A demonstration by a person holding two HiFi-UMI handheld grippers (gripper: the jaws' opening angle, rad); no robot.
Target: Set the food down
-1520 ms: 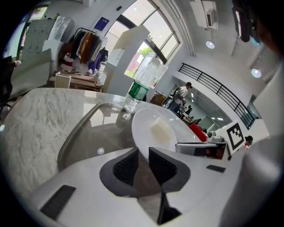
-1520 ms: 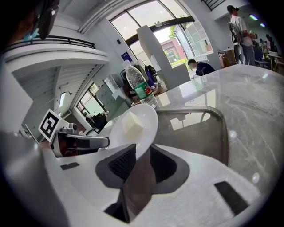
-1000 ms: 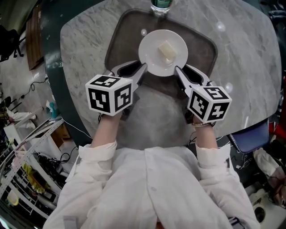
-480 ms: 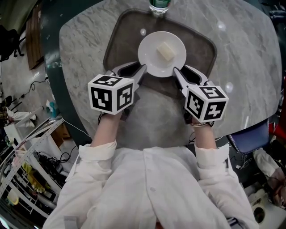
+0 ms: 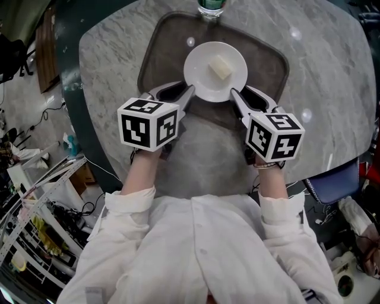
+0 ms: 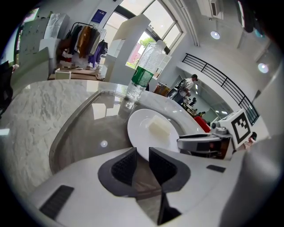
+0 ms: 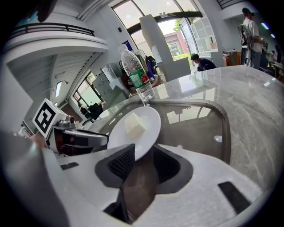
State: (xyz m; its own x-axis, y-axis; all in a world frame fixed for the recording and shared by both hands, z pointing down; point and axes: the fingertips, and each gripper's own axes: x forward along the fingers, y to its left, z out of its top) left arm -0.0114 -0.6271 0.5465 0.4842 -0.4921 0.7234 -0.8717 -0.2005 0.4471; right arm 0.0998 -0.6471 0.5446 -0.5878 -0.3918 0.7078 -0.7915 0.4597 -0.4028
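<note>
Both straddle plate rim (image 5: 190,59) | L gripper (image 6: 142,164) slightly spread | R gripper (image 7: 143,162) just opening

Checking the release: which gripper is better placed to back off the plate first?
Right. The right gripper has just been opening its jaws, now wide around the plate rim; the left gripper jaws sit close against it, perhaps gripping.

1 plate (image 5: 200,80); 1 food block (image 5: 219,67); 1 tray (image 5: 268,64); 1 bottle (image 5: 212,7); 2 grippers — left gripper (image 5: 190,91), right gripper (image 5: 234,94)
</note>
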